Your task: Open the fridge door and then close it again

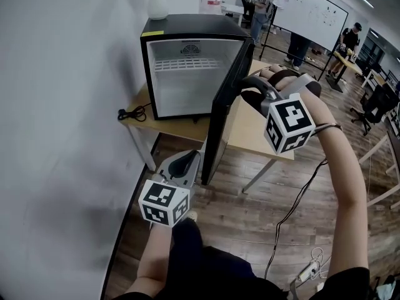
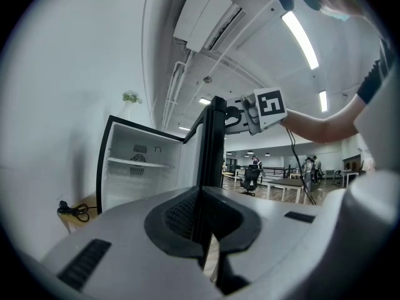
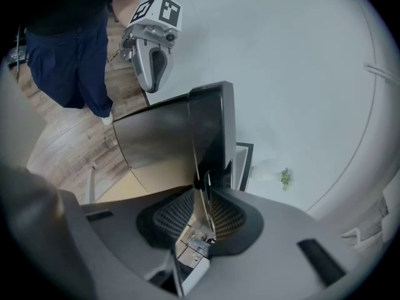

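Fridge door [image 1: 219, 127] is swung wide open, edge-on to me at frame centre. The fridge [image 1: 187, 25] sits behind it on the wooden table [image 1: 253, 136], cavity white and bare.

My left gripper [image 1: 189, 161] is at the door's lower corner, pads clenched on the dark edge, with floor showing under it in the left gripper view.

My right gripper [image 1: 247, 87] is at the door's top corner. Its jaws are partly apart with the top lip in the gap, no squeeze visible.

Black cable [image 1: 132, 112] is coiled at the table's left end.
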A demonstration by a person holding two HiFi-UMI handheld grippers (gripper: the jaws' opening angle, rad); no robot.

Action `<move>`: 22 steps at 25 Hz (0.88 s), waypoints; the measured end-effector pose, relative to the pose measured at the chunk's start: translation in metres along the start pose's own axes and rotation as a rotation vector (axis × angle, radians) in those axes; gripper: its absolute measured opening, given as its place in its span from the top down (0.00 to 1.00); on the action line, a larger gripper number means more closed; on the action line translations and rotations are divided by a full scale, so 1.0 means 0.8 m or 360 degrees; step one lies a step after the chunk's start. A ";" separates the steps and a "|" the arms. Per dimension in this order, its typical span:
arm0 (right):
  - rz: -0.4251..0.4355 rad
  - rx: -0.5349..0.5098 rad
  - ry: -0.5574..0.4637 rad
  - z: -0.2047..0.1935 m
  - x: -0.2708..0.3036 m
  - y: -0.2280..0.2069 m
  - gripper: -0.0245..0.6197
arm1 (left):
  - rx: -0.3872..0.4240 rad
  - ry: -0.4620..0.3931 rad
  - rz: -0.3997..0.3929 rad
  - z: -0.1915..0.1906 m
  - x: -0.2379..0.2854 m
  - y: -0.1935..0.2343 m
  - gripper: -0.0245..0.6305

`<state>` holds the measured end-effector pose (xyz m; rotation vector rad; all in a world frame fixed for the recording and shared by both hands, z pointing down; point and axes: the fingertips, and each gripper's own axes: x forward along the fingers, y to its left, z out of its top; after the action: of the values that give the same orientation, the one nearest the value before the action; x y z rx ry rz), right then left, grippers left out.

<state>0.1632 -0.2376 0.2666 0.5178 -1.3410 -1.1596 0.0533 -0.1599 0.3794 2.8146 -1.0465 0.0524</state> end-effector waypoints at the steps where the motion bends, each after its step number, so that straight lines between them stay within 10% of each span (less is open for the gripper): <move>1: -0.0004 -0.0004 -0.0010 0.003 0.002 -0.003 0.88 | -0.0002 -0.0001 0.0011 0.001 -0.001 0.002 0.94; 22: 0.0042 -0.0056 -0.0111 0.057 0.076 -0.061 0.89 | -0.0050 -0.0017 0.0215 0.004 -0.023 0.080 0.94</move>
<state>0.0933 -0.2957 0.2645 0.4370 -1.3808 -1.1868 -0.0022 -0.1961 0.3824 2.7154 -1.2272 0.0347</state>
